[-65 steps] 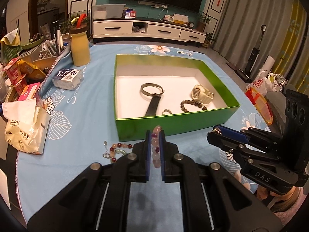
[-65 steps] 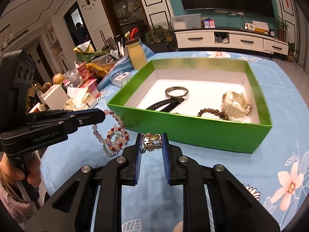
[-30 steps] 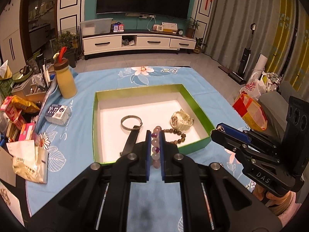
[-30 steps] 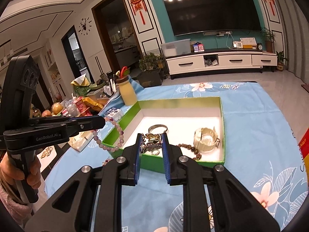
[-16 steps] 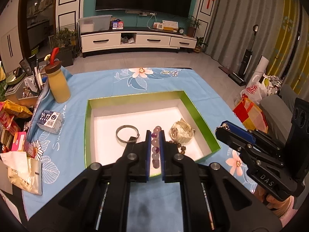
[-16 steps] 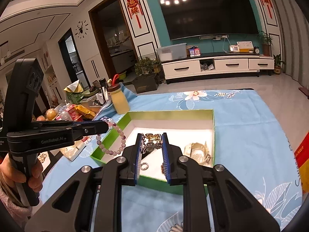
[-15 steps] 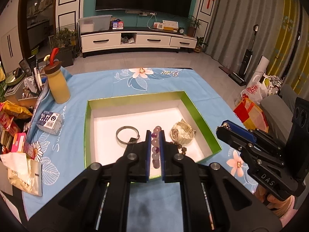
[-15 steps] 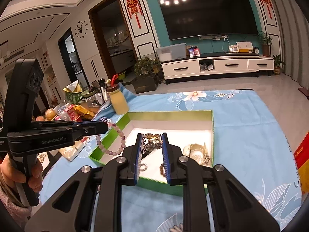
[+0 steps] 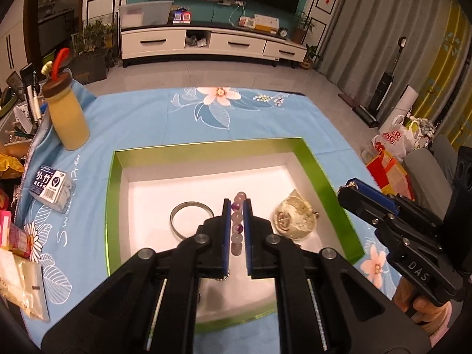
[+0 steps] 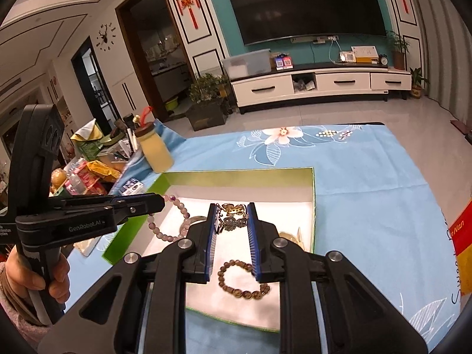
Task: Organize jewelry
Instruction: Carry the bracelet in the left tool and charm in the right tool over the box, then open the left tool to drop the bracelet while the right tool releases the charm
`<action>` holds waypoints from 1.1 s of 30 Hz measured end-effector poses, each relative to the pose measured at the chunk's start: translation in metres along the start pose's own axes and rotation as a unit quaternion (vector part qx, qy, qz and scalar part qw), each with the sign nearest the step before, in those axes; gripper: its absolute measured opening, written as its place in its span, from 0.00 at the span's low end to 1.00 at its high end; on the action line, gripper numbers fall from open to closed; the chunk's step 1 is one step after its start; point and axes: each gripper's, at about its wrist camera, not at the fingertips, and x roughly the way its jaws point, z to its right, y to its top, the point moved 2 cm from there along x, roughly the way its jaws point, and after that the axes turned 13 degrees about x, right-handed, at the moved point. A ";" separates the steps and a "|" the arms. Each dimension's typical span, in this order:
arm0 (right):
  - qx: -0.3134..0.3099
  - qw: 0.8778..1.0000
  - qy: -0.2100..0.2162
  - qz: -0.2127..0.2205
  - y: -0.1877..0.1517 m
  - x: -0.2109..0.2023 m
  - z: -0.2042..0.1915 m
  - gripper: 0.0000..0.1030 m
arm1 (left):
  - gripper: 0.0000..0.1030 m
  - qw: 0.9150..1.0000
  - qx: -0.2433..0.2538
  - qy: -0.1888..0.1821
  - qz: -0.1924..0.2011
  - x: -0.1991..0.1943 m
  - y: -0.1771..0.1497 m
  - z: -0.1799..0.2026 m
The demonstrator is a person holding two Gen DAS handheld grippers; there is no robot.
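Observation:
My left gripper (image 9: 237, 203) is shut on a pale pink and purple bead bracelet (image 9: 237, 224) and holds it above the green box (image 9: 318, 174). The bracelet also hangs from it in the right wrist view (image 10: 165, 230). My right gripper (image 10: 231, 206) is shut on a small metal filigree piece (image 10: 230, 218), also over the box (image 10: 311, 174). Inside the box lie a metal bangle (image 9: 190, 221), a pale watch (image 9: 295, 219) and a brown bead bracelet (image 10: 242, 283).
The box sits on a blue flowered cloth (image 9: 141, 118). A yellow bottle (image 9: 66, 115), a small blue-labelled packet (image 9: 51, 185) and snack packs (image 9: 11, 230) stand along the left edge. Bags (image 9: 392, 141) lie off the table at the right.
Both grippers rose from the cloth in front of the box with their pieces, then moved forward over the box and now hang lower over its inside.

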 end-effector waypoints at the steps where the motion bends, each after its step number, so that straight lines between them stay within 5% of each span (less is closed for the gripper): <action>1: -0.001 1.000 -0.002 -0.002 0.001 0.003 0.001 0.19 | 0.07 1.000 0.000 0.000 -0.003 0.004 -0.001 0.000; 22: 0.012 0.997 -0.038 -0.064 -0.005 0.062 0.017 0.20 | 0.09 0.999 -0.007 -0.003 -0.043 0.056 -0.002 -0.006; 26: 0.022 0.997 -0.040 -0.065 -0.004 0.059 0.021 0.26 | 0.42 0.999 -0.013 -0.009 -0.033 0.046 -0.003 -0.007; 33: 0.033 0.998 -0.025 -0.049 -0.003 0.032 0.021 0.34 | 0.64 1.000 -0.029 0.013 -0.003 -0.003 -0.007 -0.027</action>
